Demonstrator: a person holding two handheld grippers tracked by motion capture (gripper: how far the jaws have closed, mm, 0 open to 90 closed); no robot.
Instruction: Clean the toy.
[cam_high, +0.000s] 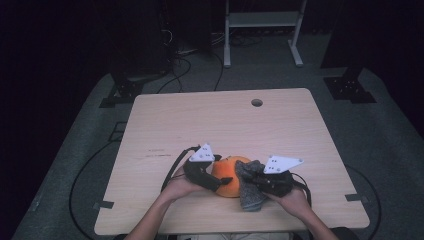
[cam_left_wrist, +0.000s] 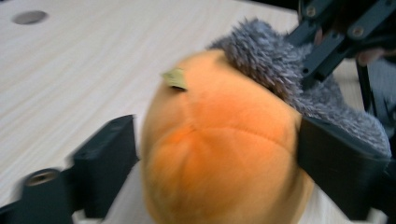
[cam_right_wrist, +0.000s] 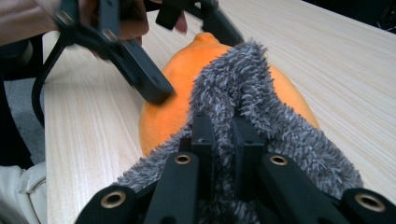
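Wooden table (cam_high: 200, 125): left fingers (cam_left_wrist: 102, 163) clasp orange plush (cam_left_wrist: 219, 140); right fingers (cam_right_wrist: 203, 135) pinch grey sock (cam_right_wrist: 252, 107).

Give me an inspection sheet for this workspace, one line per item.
Surface: wooden table, round hole near the far edge.
Job's things: orange plush and grey fuzzy cloth lying against it.
Clutter: nothing seen.
Grippers: left gripper straddles the orange plush; right gripper pinches the grey fuzzy cloth.
Cables: black cable trails from the left gripper; more on the floor.
Surroundings: dark room, white frame behind.
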